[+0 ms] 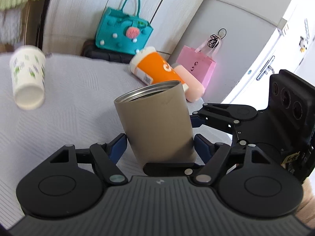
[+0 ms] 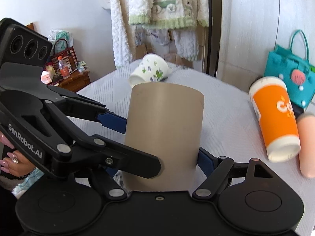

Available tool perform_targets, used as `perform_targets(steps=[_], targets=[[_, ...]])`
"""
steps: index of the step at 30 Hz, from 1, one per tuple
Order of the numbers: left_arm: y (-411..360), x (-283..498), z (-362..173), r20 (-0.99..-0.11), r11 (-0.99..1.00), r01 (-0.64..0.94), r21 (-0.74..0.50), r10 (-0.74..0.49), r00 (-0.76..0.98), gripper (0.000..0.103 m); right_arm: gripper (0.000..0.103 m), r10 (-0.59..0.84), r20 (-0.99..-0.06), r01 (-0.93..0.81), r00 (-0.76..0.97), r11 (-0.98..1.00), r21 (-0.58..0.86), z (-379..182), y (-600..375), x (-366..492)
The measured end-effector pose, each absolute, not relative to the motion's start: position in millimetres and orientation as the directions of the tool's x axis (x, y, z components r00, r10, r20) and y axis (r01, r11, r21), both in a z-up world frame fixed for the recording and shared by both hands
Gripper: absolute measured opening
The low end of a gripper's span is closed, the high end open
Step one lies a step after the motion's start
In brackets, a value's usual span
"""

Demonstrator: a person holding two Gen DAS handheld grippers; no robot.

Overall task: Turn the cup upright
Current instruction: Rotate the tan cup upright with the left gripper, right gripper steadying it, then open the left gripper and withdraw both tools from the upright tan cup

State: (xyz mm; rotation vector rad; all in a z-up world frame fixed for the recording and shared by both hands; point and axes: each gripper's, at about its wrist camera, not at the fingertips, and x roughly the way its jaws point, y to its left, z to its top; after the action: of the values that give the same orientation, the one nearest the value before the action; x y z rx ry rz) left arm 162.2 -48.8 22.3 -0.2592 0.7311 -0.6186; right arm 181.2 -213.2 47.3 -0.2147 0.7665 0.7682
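A tan metal cup (image 1: pixel 155 122) stands nearly upright, mouth up, tilted a little, over the white bedspread (image 1: pixel 69 102). My left gripper (image 1: pixel 159 147) is shut on its lower body, blue pads on both sides. My right gripper (image 2: pixel 161 155) is also shut on the same cup (image 2: pixel 163 135). The right gripper's body shows at the right in the left wrist view (image 1: pixel 256 129). The left gripper's fingers (image 2: pixel 110 120) reach in from the left in the right wrist view. Whether the cup's base touches the bed is hidden.
A white paper cup with green prints (image 1: pixel 27 80) lies on its side at the far left. An orange cup (image 1: pixel 155 68) and a pink tumbler (image 1: pixel 191 84) lie on their sides behind. A teal bag (image 1: pixel 124 31) and pink bag (image 1: pixel 196 64) stand at the far edge.
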Motion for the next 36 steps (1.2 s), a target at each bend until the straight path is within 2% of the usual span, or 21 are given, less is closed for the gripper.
perform_targets(steps=[8,13,21,27,32,34,36], targets=[[-42.0,174.7,35.5,-0.494,0.827,0.464,-0.319,-0.563,0.663,0.071,0.082,0.539,-0.542,-0.676,0.645,0.733,-0.074,41.8,-193.9,182.1],[-47.3,183.9,32.2,-0.468,0.851,0.456,-0.261,-0.524,0.711,0.07,0.082,0.541,-0.443,-0.634,0.715,0.769,-0.083,33.8,-192.8,192.8],[-56.0,200.6,31.4,-0.457,0.866,0.454,-0.208,-0.496,0.738,0.07,0.082,0.571,-0.379,-0.622,0.728,0.783,-0.015,22.4,-199.9,215.2],[-62.9,208.1,22.3,-0.501,0.866,0.461,-0.193,-0.491,0.713,0.07,0.082,0.568,-0.432,-0.635,0.701,0.772,-0.017,11.3,-199.5,225.4],[-63.4,204.4,19.1,-0.488,0.864,0.465,-0.195,-0.497,0.718,0.07,0.082,0.555,-0.448,-0.634,0.7,0.773,-0.033,9.1,-199.8,223.1],[-63.3,202.7,18.2,-0.482,0.864,0.462,-0.202,-0.498,0.721,0.072,0.082,0.549,-0.454,-0.631,0.702,0.775,-0.04,9.8,-199.3,221.8],[-61.3,195.7,18.7,-0.477,0.877,0.439,-0.195,-0.476,0.739,0.078,0.085,0.535,-0.466,-0.629,0.705,0.775,-0.061,9.9,-199.5,216.7]])
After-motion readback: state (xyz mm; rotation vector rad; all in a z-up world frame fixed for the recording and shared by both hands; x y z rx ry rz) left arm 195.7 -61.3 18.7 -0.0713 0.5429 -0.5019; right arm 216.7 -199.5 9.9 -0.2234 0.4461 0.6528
